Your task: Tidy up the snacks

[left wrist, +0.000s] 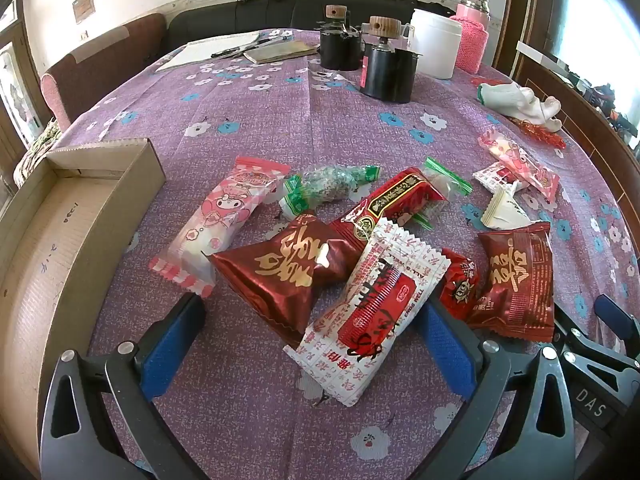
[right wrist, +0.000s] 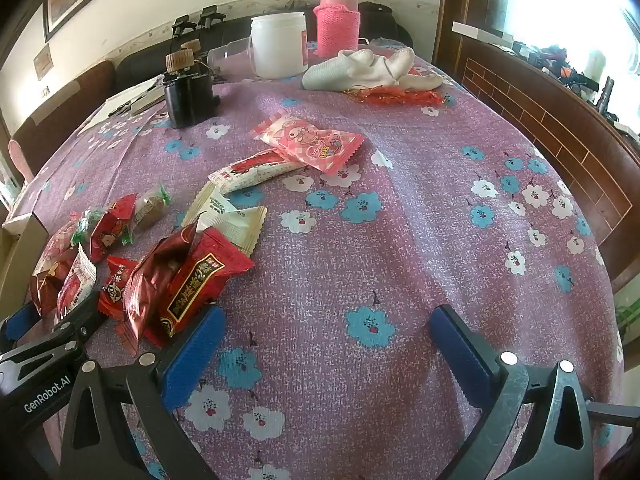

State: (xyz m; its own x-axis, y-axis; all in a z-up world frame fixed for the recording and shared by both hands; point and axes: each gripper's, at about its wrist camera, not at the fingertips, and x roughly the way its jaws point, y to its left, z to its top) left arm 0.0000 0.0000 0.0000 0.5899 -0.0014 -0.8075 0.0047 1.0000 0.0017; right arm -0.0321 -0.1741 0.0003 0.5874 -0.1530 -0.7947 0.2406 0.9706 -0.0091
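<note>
Several snack packets lie scattered on the purple flowered tablecloth (left wrist: 280, 96). My left gripper (left wrist: 308, 344) is open, its blue pads either side of a white-and-red packet (left wrist: 368, 312) and a dark red foil packet (left wrist: 280, 276). A pink packet (left wrist: 224, 216) lies beside an open cardboard box (left wrist: 52, 216) at the left. My right gripper (right wrist: 326, 344) is open and empty over bare cloth; its left fingertip (right wrist: 196, 344) is next to a red packet (right wrist: 196, 284). Another pink packet (right wrist: 308, 140) lies further back.
At the far end stand black canisters (left wrist: 386, 72), a white jar (left wrist: 434, 42), a pink flask (left wrist: 474, 34), a notebook with pens (left wrist: 224, 46) and white gloves (left wrist: 516, 98). A wooden rail (right wrist: 560, 152) runs along the right table edge.
</note>
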